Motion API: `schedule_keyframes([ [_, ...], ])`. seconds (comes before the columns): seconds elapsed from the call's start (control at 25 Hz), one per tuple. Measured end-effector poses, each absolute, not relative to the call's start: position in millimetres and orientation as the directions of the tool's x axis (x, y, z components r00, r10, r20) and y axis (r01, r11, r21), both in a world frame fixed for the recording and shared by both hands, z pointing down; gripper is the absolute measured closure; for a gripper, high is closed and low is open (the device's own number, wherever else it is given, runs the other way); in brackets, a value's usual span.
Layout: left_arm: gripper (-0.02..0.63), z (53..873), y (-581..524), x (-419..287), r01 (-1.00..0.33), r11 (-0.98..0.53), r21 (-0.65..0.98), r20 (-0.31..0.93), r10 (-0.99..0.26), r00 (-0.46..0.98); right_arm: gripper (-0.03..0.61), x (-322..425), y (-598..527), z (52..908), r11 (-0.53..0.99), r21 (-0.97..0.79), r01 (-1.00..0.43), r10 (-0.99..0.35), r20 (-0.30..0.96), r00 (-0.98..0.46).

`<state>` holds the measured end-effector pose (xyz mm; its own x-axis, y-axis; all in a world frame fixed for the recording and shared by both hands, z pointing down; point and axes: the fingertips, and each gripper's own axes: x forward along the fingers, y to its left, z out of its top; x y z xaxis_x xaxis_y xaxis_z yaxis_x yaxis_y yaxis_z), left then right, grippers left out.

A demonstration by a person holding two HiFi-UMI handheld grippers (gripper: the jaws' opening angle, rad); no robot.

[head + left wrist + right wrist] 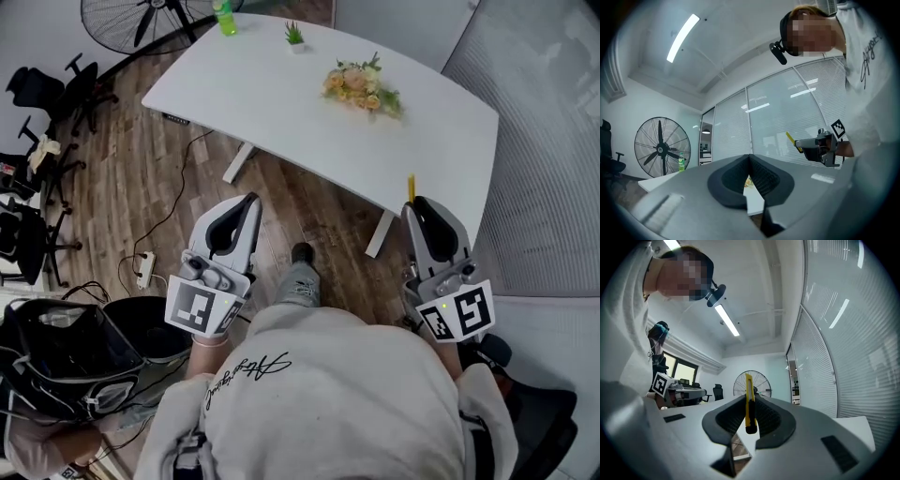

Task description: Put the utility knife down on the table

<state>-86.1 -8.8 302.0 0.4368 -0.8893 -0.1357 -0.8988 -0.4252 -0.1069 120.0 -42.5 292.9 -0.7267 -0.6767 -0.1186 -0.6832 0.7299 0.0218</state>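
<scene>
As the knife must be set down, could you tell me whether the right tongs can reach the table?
Probably yes: the right tongs, shut on the utility knife, hover by the table, with bare top ahead and the flowers well clear.

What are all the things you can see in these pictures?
table: one, white, ahead of the person
flowers: one bunch, yellow and peach, on the table
bottle: one, green, far table edge
small plant: one, green, on the table near the bottle
fan: one, black, beyond the table
office chairs: a few, black, far left
power strip: one, white, on the wood floor
utility knife: one, yellow, in the right gripper
left gripper: one, grey, shut, empty
right gripper: one, grey, shut on the knife
</scene>
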Motion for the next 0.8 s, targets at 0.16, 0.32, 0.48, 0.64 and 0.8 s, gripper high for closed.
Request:
schedule_keyframes([
  [0.16, 0.621, 300, -55, -104, -0.893, -0.438, -0.102, -0.139, -0.883, 0.448, 0.523, 105, -82, 290, 0.719, 0.017, -0.695, -0.688, -0.124, -0.715],
  [0.32, 0.621, 289, -99, -112, -0.877, -0.466, -0.117, -0.136, -0.867, 0.479, 0.523, 94, -121, 281, 0.708, 0.029, -0.705, -0.698, -0.117, -0.706],
  [0.48, 0.621, 284, -138, -123, -0.868, -0.483, -0.12, -0.132, -0.858, 0.496, 0.523, 86, -158, 275, 0.689, 0.023, -0.724, -0.717, -0.121, -0.686],
  [0.64, 0.621, 281, -175, -133, -0.854, -0.504, -0.126, -0.121, -0.847, 0.518, 0.523, 77, -193, 267, 0.677, 0.026, -0.736, -0.728, -0.124, -0.674],
  [0.8, 0.621, 280, -208, -141, -0.843, -0.522, -0.131, -0.12, -0.835, 0.536, 0.523, 69, -222, 261, 0.66, 0.029, -0.75, -0.74, -0.142, -0.657],
])
